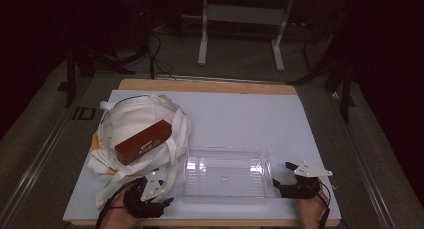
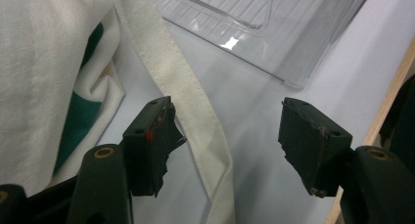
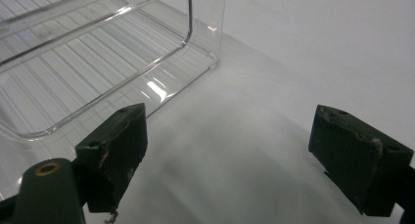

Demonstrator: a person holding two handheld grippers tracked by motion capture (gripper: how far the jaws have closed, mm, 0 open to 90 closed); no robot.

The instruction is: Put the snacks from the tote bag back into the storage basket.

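Observation:
A cream cloth tote bag (image 1: 135, 121) lies on the white sheet at the left, with a long brown box (image 1: 144, 141) resting on top of it. A clear plastic tray (image 1: 225, 150) stands empty in front of the middle. My left gripper (image 1: 165, 201) sits at the front edge below the bag. In its own view the left gripper (image 2: 227, 119) is open, and the bag's strap (image 2: 195, 106) lies flat on the sheet between the jaws, pressed by neither pad. My right gripper (image 1: 283, 174) is at the tray's right end. There the right gripper (image 3: 227, 123) stands open over bare sheet beside the tray's corner (image 3: 188, 18).
The white sheet (image 1: 240, 119) covers a wooden table whose front edge (image 2: 391, 101) runs close by my left gripper. Behind the table are a grey floor, cables and a white metal frame (image 1: 240, 19). The bag shows a green patch (image 2: 80, 111) near my left jaw.

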